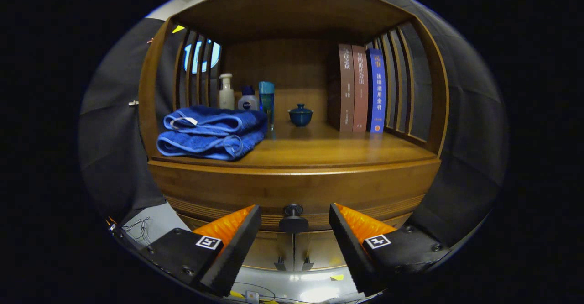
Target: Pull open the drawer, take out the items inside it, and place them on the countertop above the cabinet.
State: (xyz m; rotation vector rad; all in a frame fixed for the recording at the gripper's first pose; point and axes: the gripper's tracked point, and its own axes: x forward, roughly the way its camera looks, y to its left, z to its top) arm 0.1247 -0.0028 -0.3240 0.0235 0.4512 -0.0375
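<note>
I held the gripper spread wide with the drawer's knob centred between its fingers, untouched, because the drawer beneath the countertop sat closed and needed pulling first.

- The gripper is spread wide, a small dark round drawer knob sitting between its fingers, neither one touching it.
- The knob belongs to the closed wooden drawer front just ahead of the fingers.
- Beyond and above lies the wooden countertop, carrying a folded blue towel ahead-left.
- Behind the towel stand three small bottles; a dark blue lidded cup sits centrally, three upright books ahead-right.
</note>
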